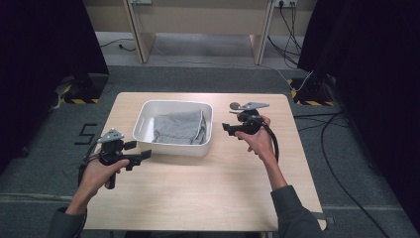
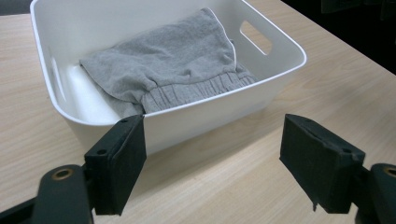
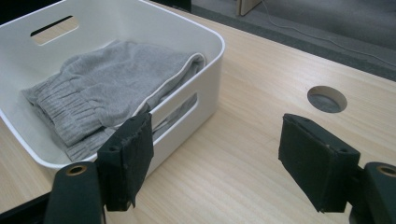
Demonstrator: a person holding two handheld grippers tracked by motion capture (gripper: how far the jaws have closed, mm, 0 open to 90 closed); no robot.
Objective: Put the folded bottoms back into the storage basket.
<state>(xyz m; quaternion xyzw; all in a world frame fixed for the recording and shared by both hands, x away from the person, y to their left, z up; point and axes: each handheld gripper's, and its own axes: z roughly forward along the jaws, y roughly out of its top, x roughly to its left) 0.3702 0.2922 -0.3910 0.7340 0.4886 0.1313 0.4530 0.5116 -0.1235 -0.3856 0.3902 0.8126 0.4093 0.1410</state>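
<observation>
Fingers of both the left gripper (image 1: pixel 143 155) and right gripper (image 1: pixel 226 129) spread, empty, flanking one white bin (image 1: pixel 146 114) holding one grey garment (image 1: pixel 178 126).

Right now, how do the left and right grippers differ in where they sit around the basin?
The left gripper is at the white basin's near left corner; the right gripper is beside its right wall, farther up the table. The left faces the garment's elastic waistband; the right faces the handle slot. Both have open, empty jaws.

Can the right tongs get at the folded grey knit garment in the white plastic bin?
Probably yes: the right tongs are open beside the bin, whose top is uncovered above the garment.
</observation>
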